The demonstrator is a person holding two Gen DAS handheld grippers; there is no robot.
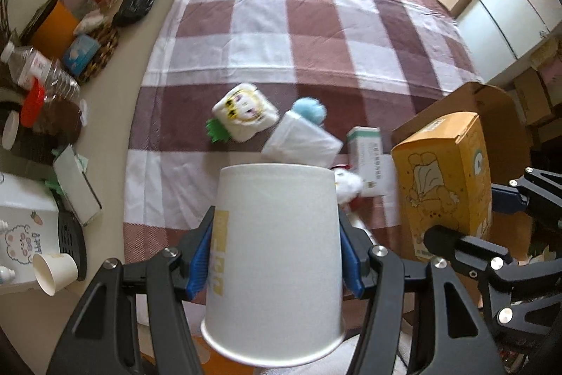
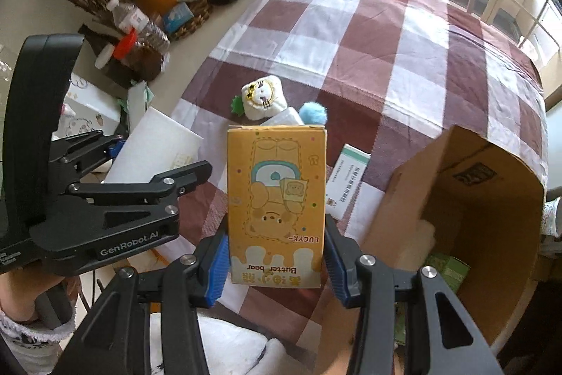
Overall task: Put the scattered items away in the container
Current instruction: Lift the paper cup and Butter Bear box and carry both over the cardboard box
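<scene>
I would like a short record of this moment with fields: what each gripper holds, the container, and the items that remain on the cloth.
left gripper: shut on white paper cup, held upside down
right gripper: shut on yellow Butter bear box, print upside down
container: open cardboard box at the right edge of the table, a green item already inside
left on checked tablecloth: white plush toy with green leaves, blue pompom, white pouch, green-and-white medicine box
</scene>
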